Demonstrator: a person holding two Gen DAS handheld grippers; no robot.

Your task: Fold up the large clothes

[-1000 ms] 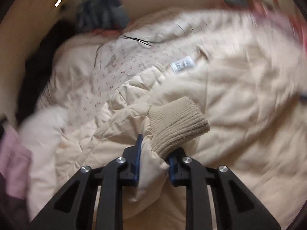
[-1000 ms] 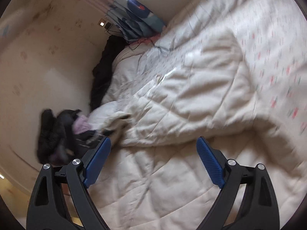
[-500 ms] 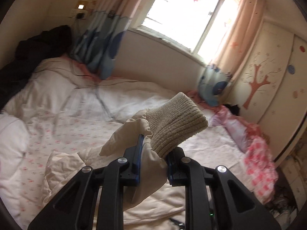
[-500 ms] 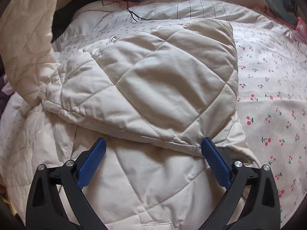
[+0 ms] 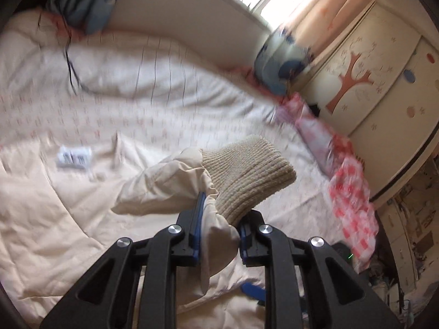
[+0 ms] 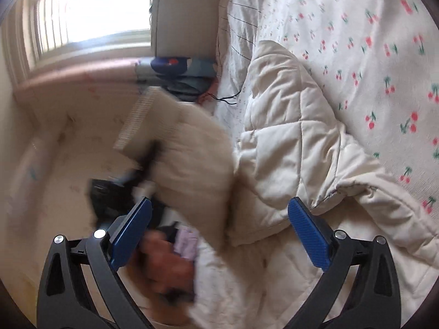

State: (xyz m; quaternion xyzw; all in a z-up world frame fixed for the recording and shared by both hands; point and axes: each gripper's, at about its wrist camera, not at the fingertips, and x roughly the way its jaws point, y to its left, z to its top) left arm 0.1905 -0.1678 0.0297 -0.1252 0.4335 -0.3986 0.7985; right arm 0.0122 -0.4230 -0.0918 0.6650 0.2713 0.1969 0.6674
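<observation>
Left claw (image 5: 218, 229) of mine is pinching the quilted jacket's sleeve (image 5: 175, 183) just behind its ribbed cuff (image 5: 252, 172), lifted above the jacket (image 6: 288, 142) lying spread on the bed (image 6: 356, 41). My right claw (image 6: 219, 235), jaws just opened wide with nothing between them, hovers near the jacket's folded edge. To fold well, I should lay the sleeve flat across the body, keeping my grip until it lies smooth.

Location: a bedroom in a home. Indicators: a bed (image 5: 164, 87) covered with a cherry-print sheet (image 6: 370, 54); a window (image 6: 104, 2) hung with pale curtains (image 5: 315, 19); a wardrobe (image 5: 370, 82) decorated with a tree motif; clothes lying loose on the bed.
</observation>
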